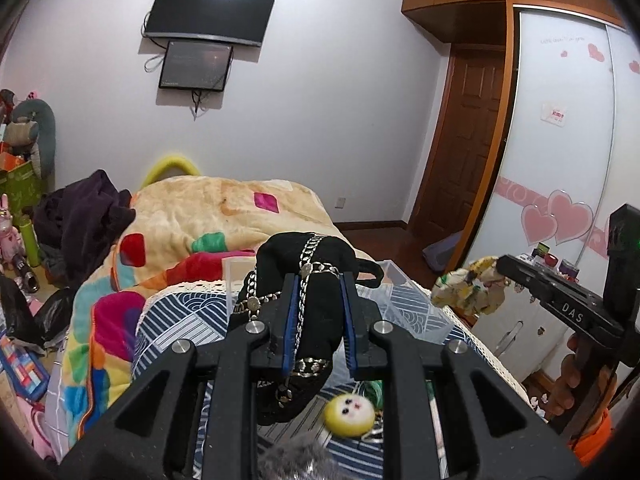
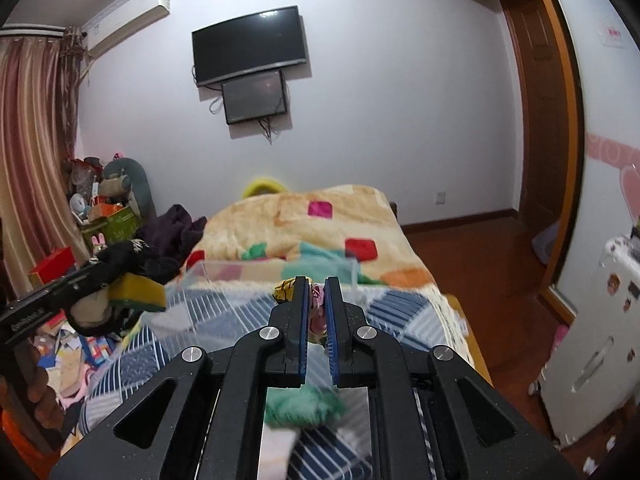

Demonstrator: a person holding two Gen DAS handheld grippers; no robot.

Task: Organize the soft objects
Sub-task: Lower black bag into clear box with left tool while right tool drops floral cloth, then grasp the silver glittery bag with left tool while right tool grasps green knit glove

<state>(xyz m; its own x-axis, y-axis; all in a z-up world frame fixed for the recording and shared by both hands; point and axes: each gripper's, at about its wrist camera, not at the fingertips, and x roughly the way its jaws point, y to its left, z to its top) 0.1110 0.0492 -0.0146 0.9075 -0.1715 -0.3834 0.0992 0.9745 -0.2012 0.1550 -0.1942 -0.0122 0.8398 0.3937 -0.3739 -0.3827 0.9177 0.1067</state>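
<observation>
The left gripper (image 1: 319, 300) is clamped on a black plush toy (image 1: 304, 280) wrapped in a silver chain (image 1: 316, 268), held in the air above the clear plastic bin (image 1: 416, 300) on the bed (image 1: 180, 320). A loop of chain hangs below the jaws; I judge it could catch on the bin wall or the yellow round toy (image 1: 349, 411) beneath and drag the plush off target on release. In the right wrist view, the right gripper (image 2: 316, 304) is pinched nearly closed on a patterned fabric piece (image 2: 318, 312), also aloft near the bin (image 2: 280, 272). So little cloth shows between the pads that it might slip out early, and the two loads could collide over the bin.
</observation>
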